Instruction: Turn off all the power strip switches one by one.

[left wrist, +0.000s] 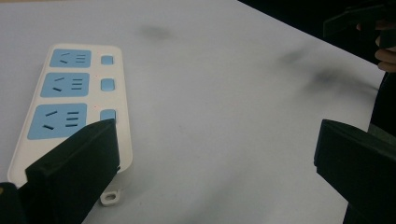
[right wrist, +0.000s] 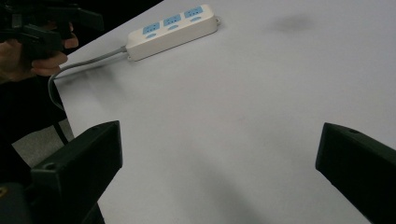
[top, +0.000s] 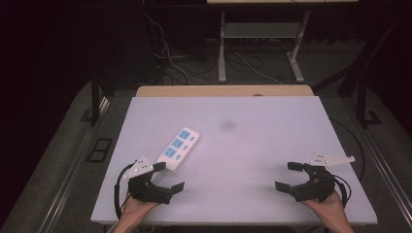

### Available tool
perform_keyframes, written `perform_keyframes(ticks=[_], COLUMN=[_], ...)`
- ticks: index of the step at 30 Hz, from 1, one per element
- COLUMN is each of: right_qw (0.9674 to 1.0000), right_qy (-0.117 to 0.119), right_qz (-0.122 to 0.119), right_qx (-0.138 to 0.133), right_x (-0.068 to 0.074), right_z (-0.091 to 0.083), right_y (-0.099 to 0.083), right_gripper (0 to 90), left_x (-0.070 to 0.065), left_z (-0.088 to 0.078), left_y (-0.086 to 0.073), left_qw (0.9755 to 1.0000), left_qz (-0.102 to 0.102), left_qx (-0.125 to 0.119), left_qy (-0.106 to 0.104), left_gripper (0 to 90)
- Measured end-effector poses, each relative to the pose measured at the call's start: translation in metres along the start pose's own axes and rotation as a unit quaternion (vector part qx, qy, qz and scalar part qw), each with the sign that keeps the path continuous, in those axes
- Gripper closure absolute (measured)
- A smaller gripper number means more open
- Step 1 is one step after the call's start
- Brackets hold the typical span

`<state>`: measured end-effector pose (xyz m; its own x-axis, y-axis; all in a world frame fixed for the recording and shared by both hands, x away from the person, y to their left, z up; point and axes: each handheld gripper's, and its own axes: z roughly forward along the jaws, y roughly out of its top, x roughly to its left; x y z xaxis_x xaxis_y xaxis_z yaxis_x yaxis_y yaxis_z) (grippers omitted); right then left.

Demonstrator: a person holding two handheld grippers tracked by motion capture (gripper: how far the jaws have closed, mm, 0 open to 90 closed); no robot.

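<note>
Lying on the left half of the white desk (top: 272,145) is a white power strip (top: 178,148) with three blue socket faces and a small blue switch beside each, set at a slant with its far end pointing away and to the right. Hovering at the near left edge of the desk is the left gripper (top: 170,176), its two black jaws spread wide and holding nothing; in the high view its far jaw is sitting right at the near end of the power strip. In the left gripper view that jaw is overlapping the near corner of the strip (left wrist: 70,107), beside the nearest socket, though whether it is touching the casing I cannot tell. A small mounting tab is sticking out from the strip's near end there.

Resting at the near right of the desk is the right gripper (top: 286,175), well apart from the strip, its jaws also spread wide and empty, pointing toward the left. In the right gripper view the power strip (right wrist: 173,30) is lying far off across bare desk surface, with a grey cord (right wrist: 88,63) trailing from one end toward the desk edge, near the person's other hand.

A faint dark smudge (top: 227,124) is showing on the desk beyond the strip
</note>
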<state>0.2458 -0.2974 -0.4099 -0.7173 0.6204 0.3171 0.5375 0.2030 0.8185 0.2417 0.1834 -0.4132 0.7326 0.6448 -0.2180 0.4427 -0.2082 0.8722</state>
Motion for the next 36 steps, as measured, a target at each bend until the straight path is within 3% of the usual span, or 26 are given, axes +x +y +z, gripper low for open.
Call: perform_keyframes(ticks=[19,36], right_qw=[0.9999,0.9997], right_qy=[0.002,0.009], right_qz=[0.010,0.011], right_qx=[0.004,0.017], right_x=[0.0000,-0.0020], right_z=[-0.0016,0.0003], right_y=[-0.0029,-0.0032], right_gripper=[0.3,0.3], left_x=[-0.0025,-0.0066], left_z=[0.0032,0.0046], left_y=[0.0000,0.0060], left_qw=[0.9999,0.9987], left_qz=[0.003,0.012], left_qx=[0.009,0.049], left_qy=[-0.004,-0.006], left_gripper=[0.0,0.0])
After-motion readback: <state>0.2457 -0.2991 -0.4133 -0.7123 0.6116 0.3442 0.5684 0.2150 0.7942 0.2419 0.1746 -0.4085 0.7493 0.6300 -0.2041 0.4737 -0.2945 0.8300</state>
